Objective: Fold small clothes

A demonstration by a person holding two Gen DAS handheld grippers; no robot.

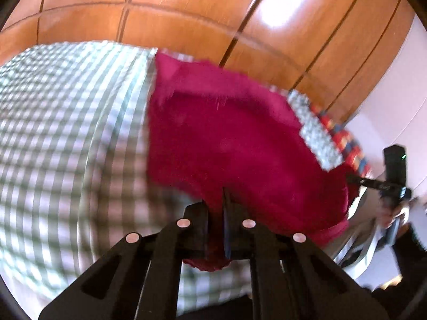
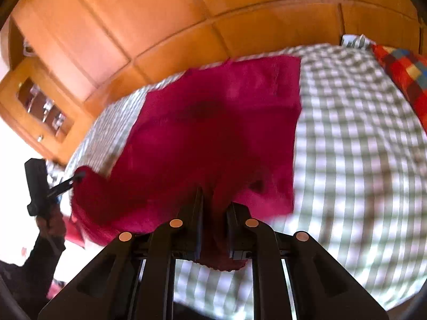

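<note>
A magenta garment (image 1: 226, 133) lies spread over a green-and-white checked bed cover (image 1: 66, 133). My left gripper (image 1: 217, 200) is shut on its near edge, with cloth bunched between the jaws. My right gripper (image 2: 216, 200) is shut on the same garment (image 2: 213, 122) at another point of the near edge. Each gripper shows in the other's view, the right one (image 1: 357, 180) at the garment's right end, the left one (image 2: 77, 177) at its left end. The near edge is lifted off the cover (image 2: 360, 146). Both views are motion-blurred.
A wooden panelled wall (image 1: 186, 8) stands behind the bed. A grey speckled cloth (image 1: 315, 130) and a colourful checked cushion (image 2: 403, 77) lie at the bed's far side. A wooden cabinet (image 2: 40, 112) stands at the left.
</note>
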